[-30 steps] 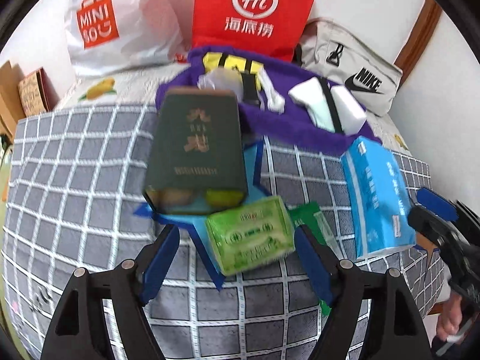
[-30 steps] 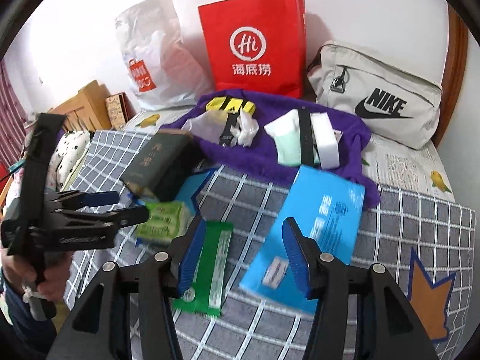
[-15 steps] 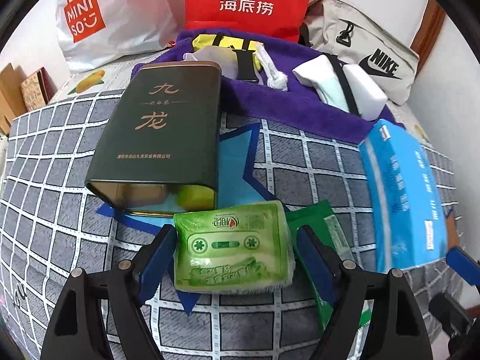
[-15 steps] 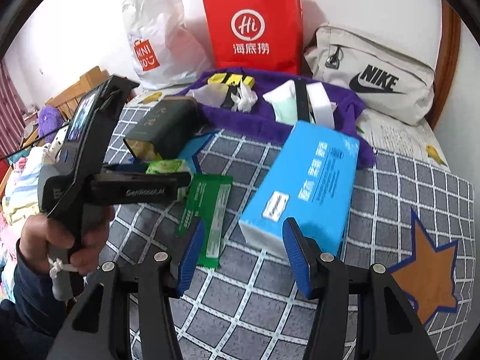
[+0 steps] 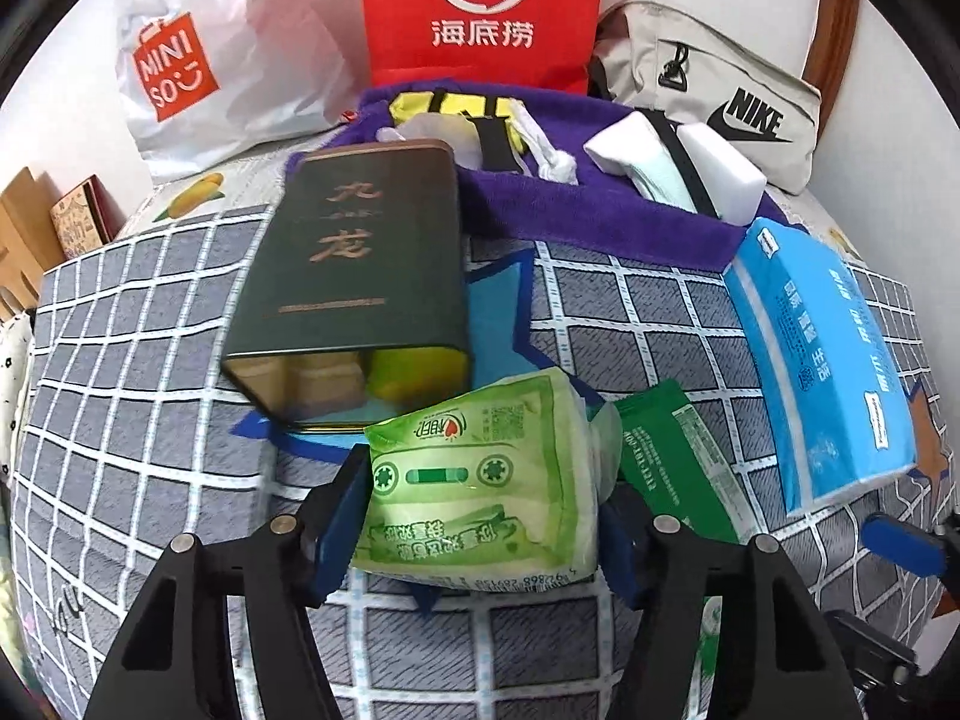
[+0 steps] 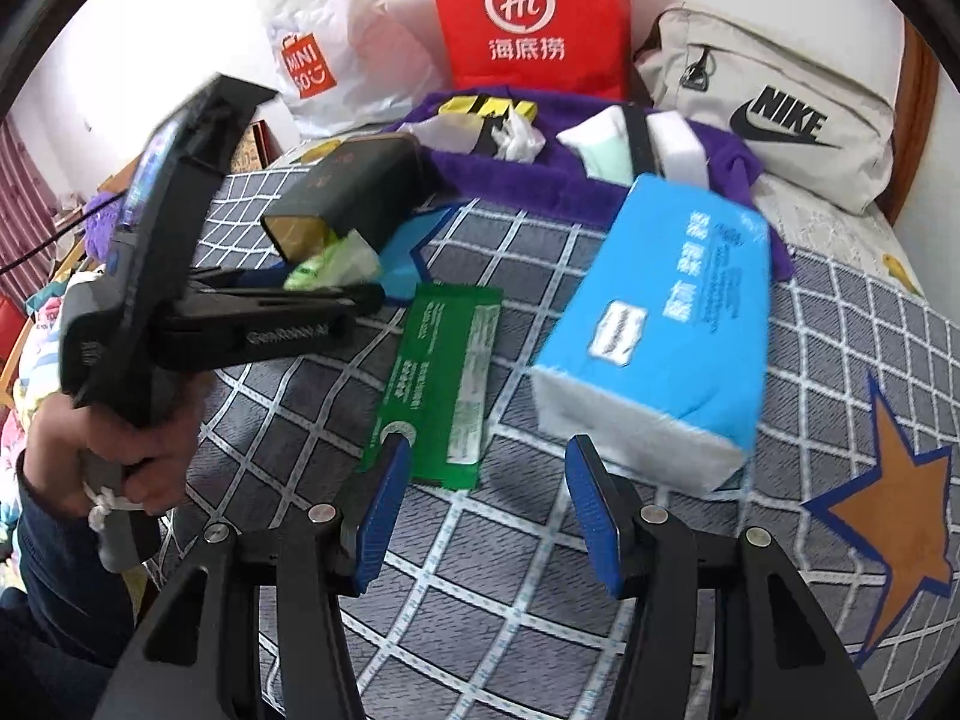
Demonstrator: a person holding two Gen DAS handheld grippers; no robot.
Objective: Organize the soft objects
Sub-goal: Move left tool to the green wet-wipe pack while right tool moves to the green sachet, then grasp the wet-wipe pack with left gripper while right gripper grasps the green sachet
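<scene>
Since the earlier frame my left hand-held gripper (image 5: 480, 516) came lower and its jaws are closing on the green tissue pack (image 5: 480, 486) on the bed before the dark tin (image 5: 354, 276); it looks soft and light, so I take its middle gently, while my right hand-held gripper (image 6: 486, 504) is open and empty.

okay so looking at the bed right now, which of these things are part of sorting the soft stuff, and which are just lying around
Part of the job:
- light green tissue pack, between the closing left gripper jaws
- blue tissue pack, ahead of the open right gripper
- flat green packet
- dark green tin, lying open-ended

Just lying about:
- red paper bag
- white Miniso bag
- beige Nike bag
</scene>
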